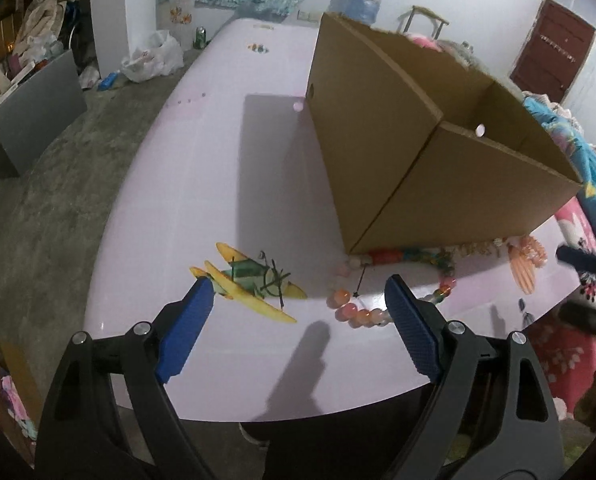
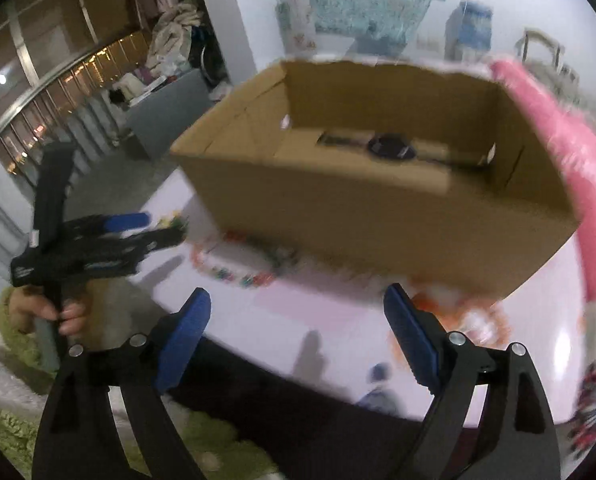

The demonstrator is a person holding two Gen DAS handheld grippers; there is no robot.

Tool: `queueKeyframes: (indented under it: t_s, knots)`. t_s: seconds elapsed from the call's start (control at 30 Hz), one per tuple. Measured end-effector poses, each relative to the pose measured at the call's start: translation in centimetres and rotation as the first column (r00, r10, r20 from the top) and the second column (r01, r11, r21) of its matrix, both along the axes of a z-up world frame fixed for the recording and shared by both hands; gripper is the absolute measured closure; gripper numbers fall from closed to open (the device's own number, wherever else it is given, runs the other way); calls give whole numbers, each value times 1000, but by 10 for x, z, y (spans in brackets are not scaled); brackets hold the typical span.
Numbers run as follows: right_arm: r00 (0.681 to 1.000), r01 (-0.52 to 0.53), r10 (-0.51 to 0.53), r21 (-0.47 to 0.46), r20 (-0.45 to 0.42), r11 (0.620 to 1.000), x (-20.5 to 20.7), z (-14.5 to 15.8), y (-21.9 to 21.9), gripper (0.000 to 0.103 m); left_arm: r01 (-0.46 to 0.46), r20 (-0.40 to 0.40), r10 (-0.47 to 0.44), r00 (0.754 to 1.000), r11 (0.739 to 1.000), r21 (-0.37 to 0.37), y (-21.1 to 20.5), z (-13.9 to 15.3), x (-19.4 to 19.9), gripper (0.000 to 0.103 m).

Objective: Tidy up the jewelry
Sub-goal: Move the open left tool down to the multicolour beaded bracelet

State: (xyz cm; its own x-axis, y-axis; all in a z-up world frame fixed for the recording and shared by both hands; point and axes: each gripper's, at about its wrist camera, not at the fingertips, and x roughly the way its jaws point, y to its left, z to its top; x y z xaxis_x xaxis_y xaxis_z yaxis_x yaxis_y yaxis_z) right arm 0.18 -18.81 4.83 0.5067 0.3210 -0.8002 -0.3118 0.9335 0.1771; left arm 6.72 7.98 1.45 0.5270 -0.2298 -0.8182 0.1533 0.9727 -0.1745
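On the pale pink desk [image 1: 218, 184], at six o'clock of the open brown cardboard box [image 1: 450, 184], a beaded pastel necklace [image 1: 362, 312] and yellow-green hair clip [image 1: 250, 280] wait unsorted. Left tool [image 1: 298, 300] and right tool [image 2: 298, 312] hover with jaws apart, empty. One dark item [image 2: 390, 146] lies boxed; most remains.

bare table [image 1: 202, 184] left of cardboard box [image 1: 398, 152], beads [image 1: 378, 304] and hair clip [image 1: 250, 284] crowding its near edge
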Motion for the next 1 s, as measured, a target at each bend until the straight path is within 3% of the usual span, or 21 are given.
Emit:
queueKeyframes:
  t_s: [0.2,0.37,0.57,0.7,0.87,0.9,0.97,1.0]
  knots:
    - [997,2,3,78,-71,997,10,-27,7,21,-18,-46,16,999,999,-38,2,-14,4,16]
    - [996,31,-17,156,-85,987,21,-36,7,36,8,-43,-10,999,999,-40,0,-16,4,8]
    - [990,76,-39,272,-138,959,32,-43,10,57,43,-43,-44,998,999,-12,-5,-16,1,8]
    - [983,110,-59,303,-174,947,43,-48,14,66,20,-18,-21,1000,998,-53,0,-10,-3,9]
    - [979,133,-82,280,-186,951,51,-51,18,72,72,68,-66,996,994,-84,-3,5,-9,9]
    - [978,137,-86,272,-191,953,53,-52,20,72,91,66,-86,994,993,-78,-6,6,-8,10]
    - [976,142,-92,257,-198,956,57,-54,25,76,125,55,-121,991,989,-73,-13,4,-6,30]
    - [975,145,-96,250,-201,957,59,-55,26,76,137,45,-134,990,988,-73,-16,3,-4,32]
